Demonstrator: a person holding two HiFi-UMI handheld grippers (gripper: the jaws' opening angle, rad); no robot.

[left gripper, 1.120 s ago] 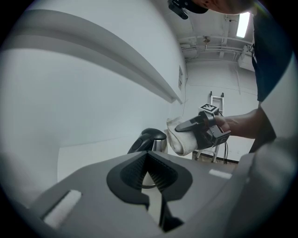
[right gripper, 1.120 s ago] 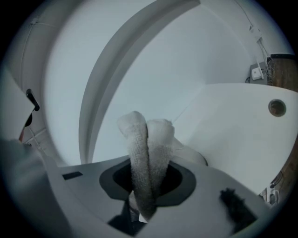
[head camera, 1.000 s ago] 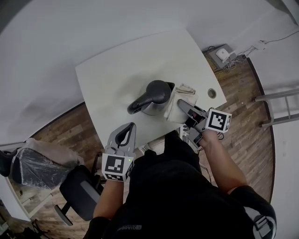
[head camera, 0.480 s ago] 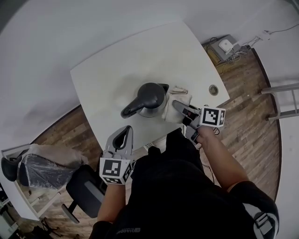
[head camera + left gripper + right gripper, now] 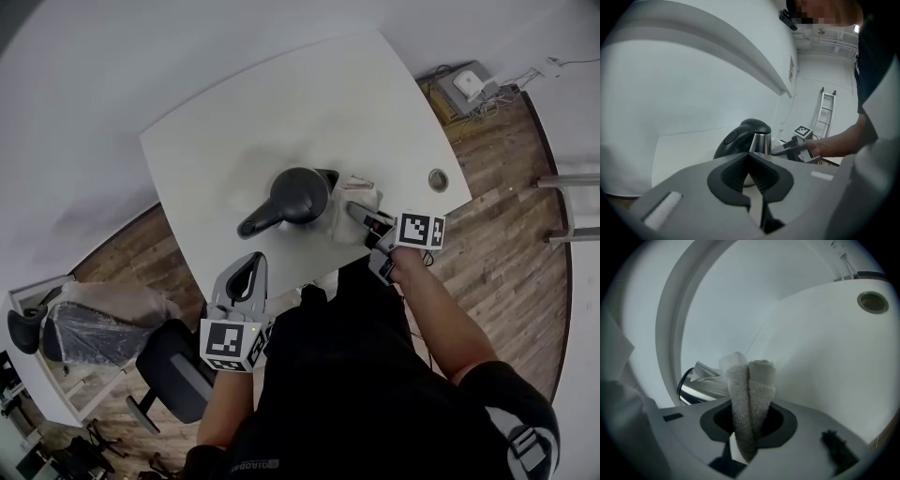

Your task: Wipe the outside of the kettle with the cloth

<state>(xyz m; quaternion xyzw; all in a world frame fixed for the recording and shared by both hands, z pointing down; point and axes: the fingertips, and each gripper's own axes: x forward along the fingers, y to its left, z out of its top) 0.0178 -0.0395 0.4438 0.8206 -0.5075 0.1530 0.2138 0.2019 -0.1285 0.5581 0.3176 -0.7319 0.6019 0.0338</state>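
Note:
A steel kettle [image 5: 302, 196] with a black lid and handle stands on the white table [image 5: 234, 122]. It also shows in the left gripper view as the kettle [image 5: 749, 140] and in the right gripper view as a steel side [image 5: 701, 389]. My right gripper [image 5: 354, 208] is shut on a beige cloth [image 5: 354, 204] that lies against the kettle's right side. The folded cloth [image 5: 749, 394] stands up between the jaws. My left gripper [image 5: 246, 275] hangs at the table's near edge, apart from the kettle, shut with nothing in it.
A round cable hole [image 5: 438, 179] sits in the table's right corner. A power strip and cables [image 5: 473, 86] lie on the wooden floor at the right. An office chair [image 5: 173, 370] and a wrapped chair [image 5: 89, 323] stand at the lower left. A ladder [image 5: 826, 110] leans by the wall.
The view has shifted, so kettle and table sit slightly higher. The right gripper with the cloth has moved slightly along the kettle's right side. The left gripper stays at the table's edge.

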